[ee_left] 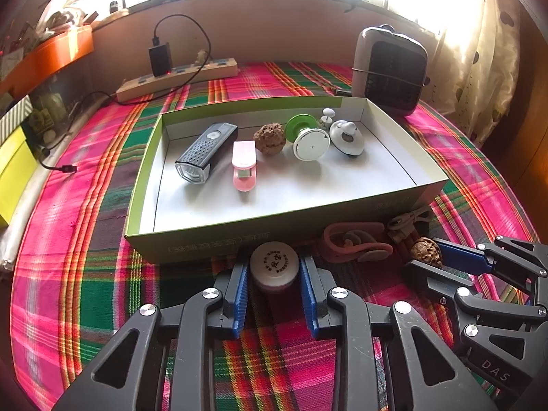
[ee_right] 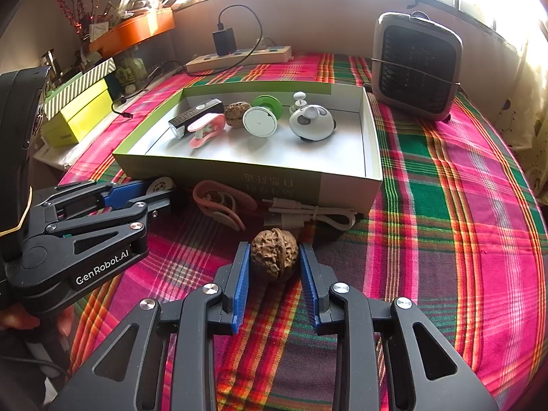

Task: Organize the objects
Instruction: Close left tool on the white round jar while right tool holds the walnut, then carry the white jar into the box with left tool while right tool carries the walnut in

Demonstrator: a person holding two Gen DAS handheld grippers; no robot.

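A small jar with a white printed lid (ee_left: pixel 274 263) stands on the plaid cloth just in front of the green box (ee_left: pixel 219 239). My left gripper (ee_left: pixel 274 258) has its blue pads against both sides of the jar. To its right my right gripper (ee_right: pixel 274 253) is shut on a brown walnut (ee_right: pixel 274 257) low over the cloth. The box holds a black bike light (ee_left: pixel 205 150), a pink clip (ee_left: pixel 244 166), a second walnut (ee_left: pixel 270 138), a green and white spool (ee_left: pixel 308 140) and a white round gadget (ee_left: pixel 346 137).
A pink ear-hook headset (ee_right: pixel 219 205) and a coiled white cable (ee_right: pixel 308 215) lie between the grippers and the box front. A grey fan heater (ee_left: pixel 390 68) stands back right, a power strip (ee_left: pixel 178 78) back left, and yellow boxes (ee_right: pixel 78 116) at the left edge.
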